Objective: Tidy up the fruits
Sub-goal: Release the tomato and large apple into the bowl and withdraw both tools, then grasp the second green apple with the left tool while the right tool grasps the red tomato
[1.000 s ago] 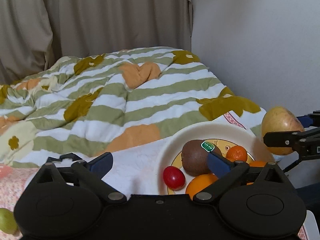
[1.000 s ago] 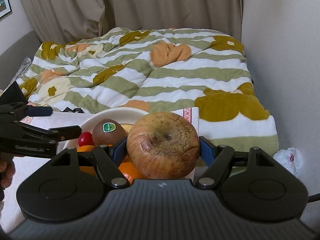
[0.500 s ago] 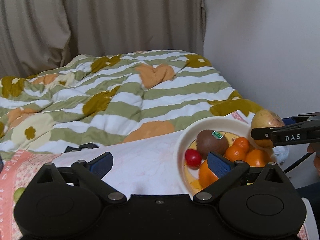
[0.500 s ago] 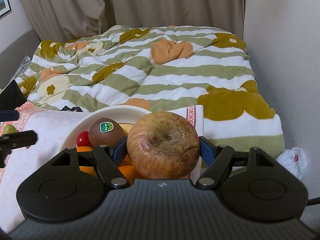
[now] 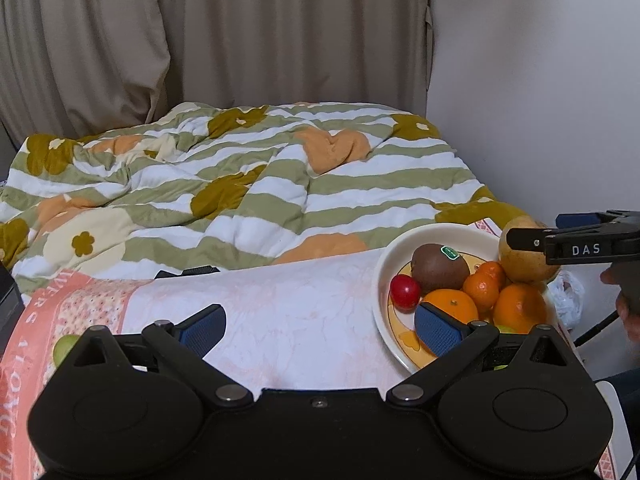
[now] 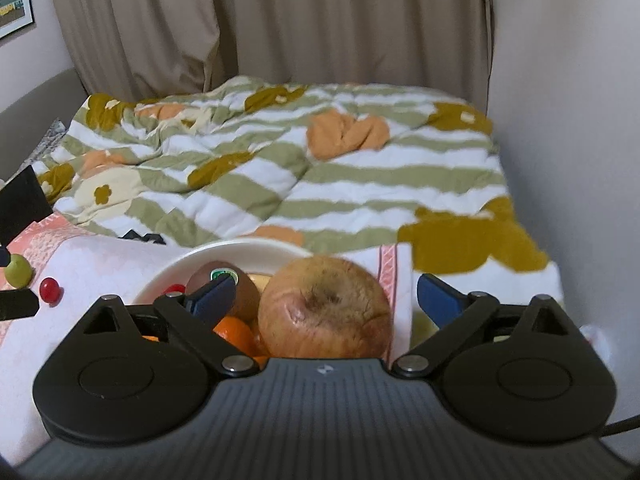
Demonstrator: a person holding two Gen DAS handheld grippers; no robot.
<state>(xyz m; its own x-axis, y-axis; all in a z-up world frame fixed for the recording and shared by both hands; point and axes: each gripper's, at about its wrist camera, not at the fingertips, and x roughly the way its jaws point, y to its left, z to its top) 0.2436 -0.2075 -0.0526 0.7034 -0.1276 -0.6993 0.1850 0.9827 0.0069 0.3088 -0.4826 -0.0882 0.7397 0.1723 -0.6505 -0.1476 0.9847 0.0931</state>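
Note:
A white plate [image 5: 390,254] on the pink cloth holds a brown kiwi [image 5: 439,267], a red cherry tomato [image 5: 405,291] and several oranges [image 5: 452,306]. A wrinkled yellow-brown apple [image 6: 326,308] rests on the plate's right side; it also shows in the left wrist view [image 5: 522,258]. My right gripper [image 6: 326,302] is open, its jaws standing apart from the apple on both sides. My left gripper [image 5: 318,326] is open and empty over the cloth left of the plate. A green fruit [image 6: 18,271] and a red tomato [image 6: 50,289] lie on the cloth at the left.
A striped floral quilt [image 5: 248,184] covers the bed behind the cloth. Beige curtains [image 5: 240,40] hang at the back and a white wall [image 5: 540,80] runs along the right. A white plastic bag [image 5: 566,298] lies right of the plate.
My right gripper has opened and let go of the apple, which now rests on the plate. My left gripper has drawn back to the left, away from the plate.

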